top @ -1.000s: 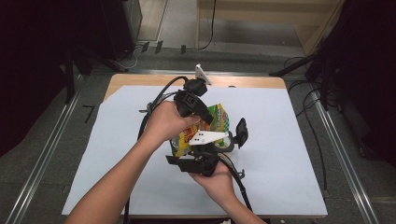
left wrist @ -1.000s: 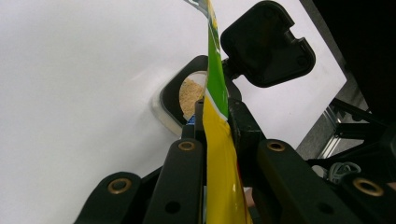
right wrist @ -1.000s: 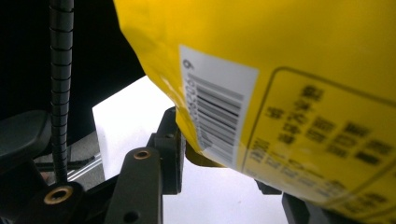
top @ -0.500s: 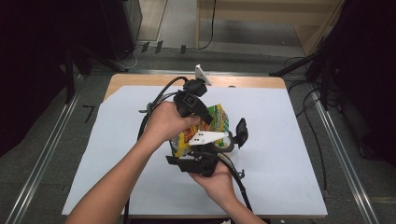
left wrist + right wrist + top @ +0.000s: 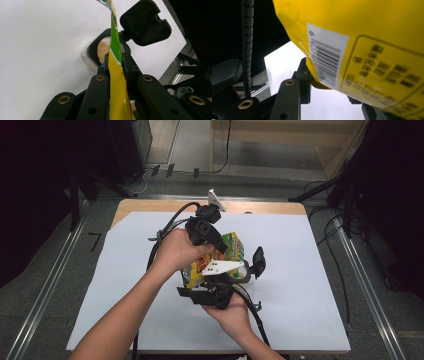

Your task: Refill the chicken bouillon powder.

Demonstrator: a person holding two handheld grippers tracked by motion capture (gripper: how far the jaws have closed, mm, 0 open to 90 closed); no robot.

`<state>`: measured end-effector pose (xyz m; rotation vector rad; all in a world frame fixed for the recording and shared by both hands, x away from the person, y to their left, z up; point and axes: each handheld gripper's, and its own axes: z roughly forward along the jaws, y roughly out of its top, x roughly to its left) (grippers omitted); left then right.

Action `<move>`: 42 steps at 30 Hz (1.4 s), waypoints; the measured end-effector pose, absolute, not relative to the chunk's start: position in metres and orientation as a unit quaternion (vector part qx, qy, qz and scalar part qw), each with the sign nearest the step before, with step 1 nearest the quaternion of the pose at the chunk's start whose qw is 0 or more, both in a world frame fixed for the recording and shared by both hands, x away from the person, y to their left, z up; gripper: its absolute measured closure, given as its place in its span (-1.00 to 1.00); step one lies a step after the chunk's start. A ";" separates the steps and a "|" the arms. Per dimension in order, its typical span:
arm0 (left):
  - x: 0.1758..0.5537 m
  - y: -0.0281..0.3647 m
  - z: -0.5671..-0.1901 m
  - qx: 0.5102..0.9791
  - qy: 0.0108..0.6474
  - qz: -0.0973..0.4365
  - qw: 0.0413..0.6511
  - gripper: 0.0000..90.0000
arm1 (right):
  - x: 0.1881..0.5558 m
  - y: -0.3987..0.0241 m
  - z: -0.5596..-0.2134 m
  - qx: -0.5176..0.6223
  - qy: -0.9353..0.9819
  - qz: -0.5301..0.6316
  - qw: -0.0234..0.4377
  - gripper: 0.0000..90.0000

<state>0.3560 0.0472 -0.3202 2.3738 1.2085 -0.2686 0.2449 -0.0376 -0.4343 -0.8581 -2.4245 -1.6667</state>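
Note:
A yellow and green snack bag (image 5: 233, 245) hangs over the white sheet between both hands. In the left gripper view, my left gripper (image 5: 115, 58) is shut on the bag's thin edge (image 5: 115, 75), and the bag hangs straight down. Below the bag stands a small container (image 5: 102, 48) with beige grains inside, its black lid (image 5: 145, 22) flipped open. From above, that container (image 5: 243, 273) and lid (image 5: 258, 261) sit right of the hands. My right gripper (image 5: 329, 85) holds the bag's lower body (image 5: 367, 37) near the barcode. Its far jaw is hidden behind the bag.
White paper (image 5: 305, 285) covers a wooden table (image 5: 145, 206). Black cables (image 5: 165, 227) trail from the grippers across the left and near side. Metal rails (image 5: 365, 285) run along both sides of the table, with dark equipment beyond.

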 end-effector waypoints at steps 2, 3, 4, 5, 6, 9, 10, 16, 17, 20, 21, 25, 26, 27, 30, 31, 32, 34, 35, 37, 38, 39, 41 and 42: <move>0.356 0.047 -0.320 0.863 0.440 -0.098 0.230 0.88 | 0.245 -0.037 -0.434 -0.280 -0.791 -0.543 0.039 0.41; 0.356 0.047 -0.320 0.863 0.440 -0.097 0.230 0.88 | 0.245 -0.037 -0.434 -0.280 -0.791 -0.543 0.040 0.41; 0.357 0.048 -0.321 0.863 0.439 -0.097 0.229 0.89 | 0.245 -0.037 -0.434 -0.280 -0.791 -0.543 0.039 0.41; 0.357 0.048 -0.321 0.864 0.439 -0.097 0.228 0.88 | 0.245 -0.037 -0.434 -0.280 -0.791 -0.543 0.039 0.41; 0.357 0.048 -0.321 0.864 0.439 -0.098 0.228 0.89 | 0.245 -0.037 -0.434 -0.280 -0.791 -0.543 0.039 0.41; 0.358 0.047 -0.322 0.862 0.442 -0.099 0.227 0.89 | 0.245 -0.037 -0.434 -0.279 -0.791 -0.543 0.038 0.40; 0.358 0.048 -0.322 0.862 0.442 -0.099 0.226 0.89 | 0.244 -0.037 -0.434 -0.280 -0.791 -0.542 0.036 0.39; 0.359 0.048 -0.323 0.863 0.442 -0.101 0.225 0.89 | 0.244 -0.037 -0.434 -0.278 -0.794 -0.540 0.030 0.38; 0.359 0.047 -0.323 0.861 0.443 -0.101 0.227 0.89 | 0.244 -0.037 -0.434 -0.278 -0.794 -0.540 0.030 0.38; 0.360 0.047 -0.323 0.862 0.443 -0.101 0.227 0.89 | 0.244 -0.037 -0.434 -0.277 -0.795 -0.539 0.028 0.36; 0.360 0.048 -0.323 0.862 0.441 -0.101 0.226 0.89 | 0.244 -0.037 -0.434 -0.276 -0.796 -0.538 0.027 0.35; 0.361 0.048 -0.323 0.861 0.443 -0.101 0.226 0.89 | 0.244 -0.036 -0.434 -0.275 -0.797 -0.537 0.022 0.36; 0.361 0.048 -0.323 0.862 0.442 -0.102 0.226 0.89 | 0.244 -0.036 -0.434 -0.276 -0.798 -0.536 0.020 0.38; 0.360 0.048 -0.323 0.862 0.442 -0.101 0.227 0.89 | 0.244 -0.036 -0.434 -0.276 -0.798 -0.535 0.020 0.39; 0.360 0.047 -0.323 0.862 0.442 -0.101 0.227 0.89 | 0.244 -0.036 -0.434 -0.277 -0.797 -0.536 0.021 0.40; 0.360 0.048 -0.323 0.862 0.442 -0.101 0.227 0.89 | 0.244 -0.036 -0.434 -0.277 -0.797 -0.536 0.022 0.40; 0.360 0.048 -0.323 0.862 0.442 -0.102 0.226 0.89 | 0.244 -0.036 -0.434 -0.277 -0.797 -0.536 0.022 0.40; 0.360 0.048 -0.323 0.861 0.443 -0.102 0.226 0.89 | 0.244 -0.036 -0.433 -0.276 -0.798 -0.536 0.023 0.40; 0.360 0.048 -0.323 0.861 0.443 -0.102 0.227 0.89 | 0.244 -0.036 -0.434 -0.276 -0.797 -0.536 0.023 0.40; 0.360 0.048 -0.323 0.861 0.443 -0.102 0.227 0.89 | 0.244 -0.036 -0.433 -0.276 -0.797 -0.537 0.024 0.40; 0.361 0.048 -0.323 0.861 0.443 -0.102 0.226 0.89 | 0.244 -0.036 -0.433 -0.275 -0.797 -0.537 0.023 0.40; 0.361 0.048 -0.323 0.861 0.443 -0.101 0.227 0.89 | 0.244 -0.036 -0.433 -0.276 -0.797 -0.537 0.022 0.39; 0.360 0.048 -0.323 0.861 0.443 -0.101 0.227 0.89 | 0.244 -0.035 -0.434 -0.276 -0.796 -0.537 0.020 0.38; 0.360 0.048 -0.323 0.861 0.444 -0.100 0.227 0.89 | 0.244 -0.035 -0.434 -0.276 -0.797 -0.538 0.020 0.39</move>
